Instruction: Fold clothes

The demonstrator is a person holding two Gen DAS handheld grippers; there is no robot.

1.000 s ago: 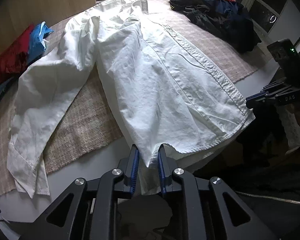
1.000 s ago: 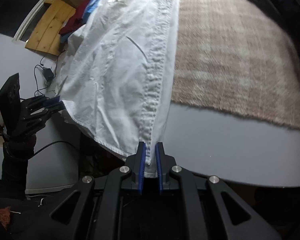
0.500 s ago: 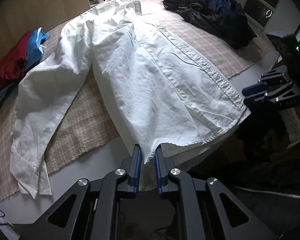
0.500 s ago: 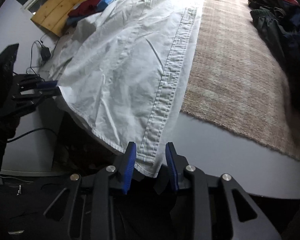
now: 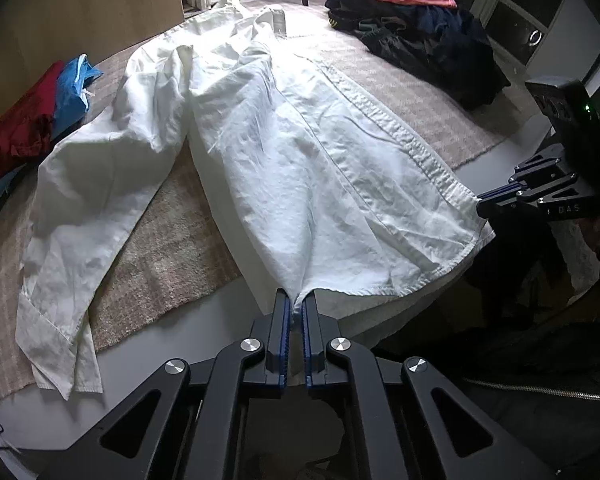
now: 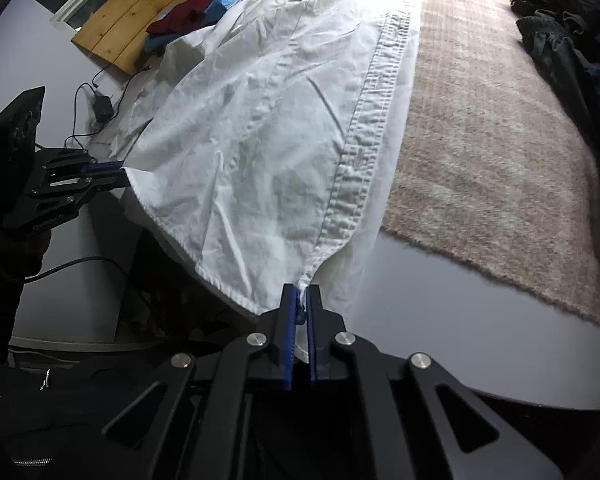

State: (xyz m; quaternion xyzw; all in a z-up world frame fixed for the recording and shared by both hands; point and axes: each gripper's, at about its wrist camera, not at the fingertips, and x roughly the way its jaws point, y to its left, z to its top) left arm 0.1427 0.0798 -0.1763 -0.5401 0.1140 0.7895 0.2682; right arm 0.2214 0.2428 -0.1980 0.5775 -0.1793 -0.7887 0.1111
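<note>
Holding a white shirt by its bottom hem, one gripper at each corner

Left wrist view: the left gripper (image 5: 296, 312) is clamped on the hem of the white shirt (image 5: 300, 160), which lies lengthwise on a beige rug (image 5: 160, 248) over a grey table (image 5: 204, 320), collar far away, one sleeve (image 5: 80, 208) spread out to the side; the right gripper (image 5: 496, 196) bites the other hem corner. Right wrist view: the right gripper (image 6: 302, 304) is closed on the button-placket corner (image 6: 312, 268), hem lifted taut toward the left gripper (image 6: 112, 172). By my judgement the body looks doubled along its length, but sleeve and cross folds remain; dark clothes (image 5: 420, 36) and red and blue garments (image 5: 40, 120) lie in heaps
</note>
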